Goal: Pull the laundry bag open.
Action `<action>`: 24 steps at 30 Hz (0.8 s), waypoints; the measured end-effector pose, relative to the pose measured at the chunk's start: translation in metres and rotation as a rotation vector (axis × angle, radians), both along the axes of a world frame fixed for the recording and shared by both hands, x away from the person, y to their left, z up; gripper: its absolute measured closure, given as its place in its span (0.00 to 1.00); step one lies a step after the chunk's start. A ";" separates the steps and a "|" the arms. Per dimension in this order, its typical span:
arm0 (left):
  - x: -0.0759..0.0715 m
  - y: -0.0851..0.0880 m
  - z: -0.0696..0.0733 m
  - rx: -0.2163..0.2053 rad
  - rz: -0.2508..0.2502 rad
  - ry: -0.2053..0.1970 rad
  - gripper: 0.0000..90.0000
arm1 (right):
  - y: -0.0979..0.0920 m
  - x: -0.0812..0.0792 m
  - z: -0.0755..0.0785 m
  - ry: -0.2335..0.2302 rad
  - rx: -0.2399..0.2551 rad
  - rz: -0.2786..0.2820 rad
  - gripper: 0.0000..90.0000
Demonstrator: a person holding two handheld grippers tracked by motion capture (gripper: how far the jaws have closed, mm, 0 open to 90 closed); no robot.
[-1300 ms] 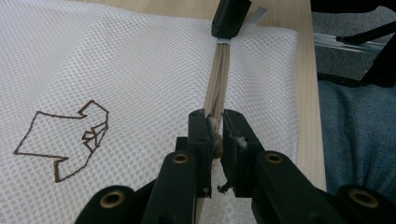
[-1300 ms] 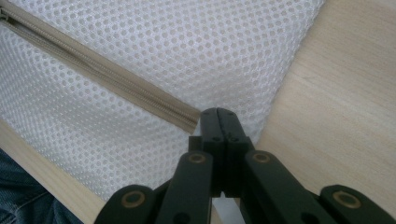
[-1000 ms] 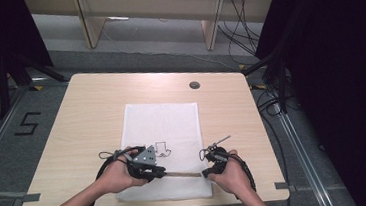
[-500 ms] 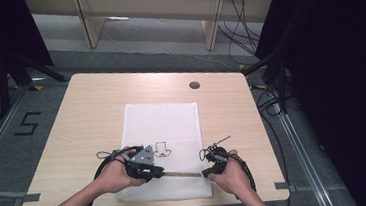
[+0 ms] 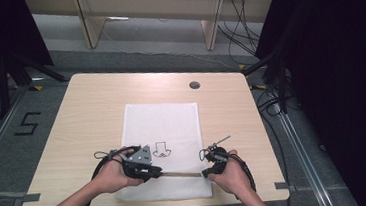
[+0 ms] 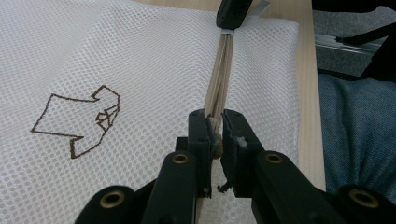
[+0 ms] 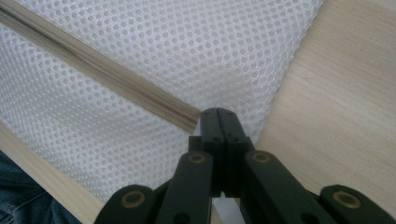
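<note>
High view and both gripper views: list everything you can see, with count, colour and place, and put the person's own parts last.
Table: one, light wood, centre of the high view.
Mesh bag: one, white, flat on the table's near half, a brown arrow-like outline drawn on it.
Zipper: one, beige, along the bag's near edge, running between the two grippers.
Round cap: one, dark, in the table's far right part.
Cables: several, black, on the floor beyond the table.
Left gripper: one, black, shut on the zipper's left part.
Right gripper: one, black, shut at the zipper's right end, on the bag.
Hands: two, at the table's near edge.
</note>
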State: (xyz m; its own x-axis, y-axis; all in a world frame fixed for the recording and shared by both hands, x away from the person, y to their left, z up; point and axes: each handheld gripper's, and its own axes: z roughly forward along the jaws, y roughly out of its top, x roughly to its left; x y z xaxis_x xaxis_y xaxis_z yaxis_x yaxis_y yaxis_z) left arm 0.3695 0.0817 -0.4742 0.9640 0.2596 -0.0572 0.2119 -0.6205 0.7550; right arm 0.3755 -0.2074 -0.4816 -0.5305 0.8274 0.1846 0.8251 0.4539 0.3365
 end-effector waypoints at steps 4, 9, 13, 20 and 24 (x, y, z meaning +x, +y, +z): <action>0.000 0.000 0.000 0.008 -0.004 0.001 0.91 | 0.000 0.000 0.000 0.000 0.001 0.000 1.00; -0.001 0.003 0.000 0.005 -0.003 -0.001 0.91 | -0.001 0.001 -0.001 -0.006 0.006 0.016 1.00; -0.001 0.004 0.000 0.004 -0.003 -0.001 0.91 | -0.001 0.001 -0.001 -0.004 0.003 0.016 1.00; 0.002 0.016 0.001 0.009 0.020 0.003 0.91 | 0.000 0.001 -0.001 -0.003 0.004 0.014 1.00; 0.000 0.019 0.000 0.003 0.026 0.002 0.91 | 0.000 0.001 0.000 0.004 0.002 0.015 1.00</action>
State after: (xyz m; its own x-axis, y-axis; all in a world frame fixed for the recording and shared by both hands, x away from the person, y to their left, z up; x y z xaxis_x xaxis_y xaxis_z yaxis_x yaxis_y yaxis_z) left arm 0.3691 0.1011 -0.4738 0.9569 0.2845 -0.0582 0.2292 -0.6171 0.7528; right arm 0.3768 -0.2077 -0.4817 -0.5420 0.8191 0.1878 0.8194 0.4656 0.3343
